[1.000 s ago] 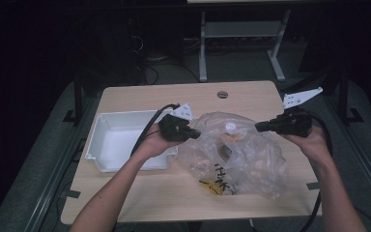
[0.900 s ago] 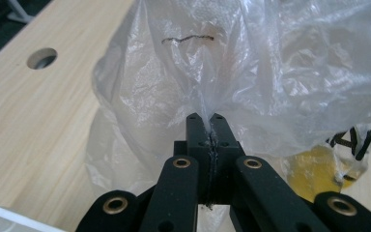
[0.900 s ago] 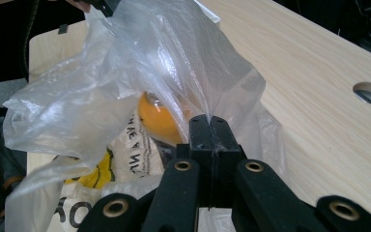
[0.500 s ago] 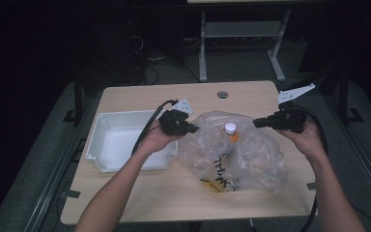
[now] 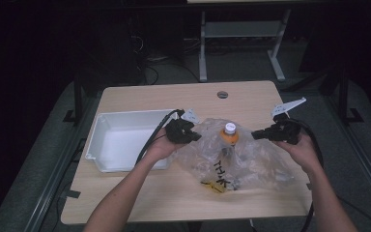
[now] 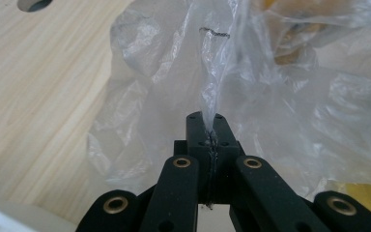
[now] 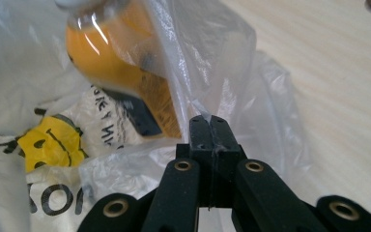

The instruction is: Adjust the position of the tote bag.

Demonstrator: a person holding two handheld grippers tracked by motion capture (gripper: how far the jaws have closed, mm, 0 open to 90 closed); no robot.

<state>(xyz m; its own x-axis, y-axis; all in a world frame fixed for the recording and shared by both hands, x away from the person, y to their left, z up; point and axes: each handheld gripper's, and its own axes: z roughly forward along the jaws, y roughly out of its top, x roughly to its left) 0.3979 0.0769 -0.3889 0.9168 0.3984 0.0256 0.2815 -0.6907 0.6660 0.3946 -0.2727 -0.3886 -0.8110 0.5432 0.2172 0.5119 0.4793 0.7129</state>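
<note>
A clear plastic bag [image 5: 241, 162] with black lettering and a yellow smiley lies on the wooden table [image 5: 251, 99]. An orange bottle [image 5: 229, 135] with a white cap stands upright in the bag's open mouth. My left gripper [image 5: 193, 135] is shut on the bag's left rim, a twisted strip of plastic [image 6: 211, 104] pinched between its jaws. My right gripper [image 5: 257, 135] is shut on the bag's right rim [image 7: 198, 108]. The two hold the mouth spread apart. In the right gripper view the bottle [image 7: 118, 63] sits just behind the jaws, above the smiley print [image 7: 53, 142].
A white rectangular tray [image 5: 121, 140] sits on the table's left side, beside my left hand. A round cable hole [image 5: 222, 94] is near the far edge. A desk frame [image 5: 241, 38] stands on the floor beyond the table.
Both grippers have pulled the bag's rim down and apart. The bottle, earlier lying inside the bag, now stands upright with its cap and neck clear of the plastic.
</note>
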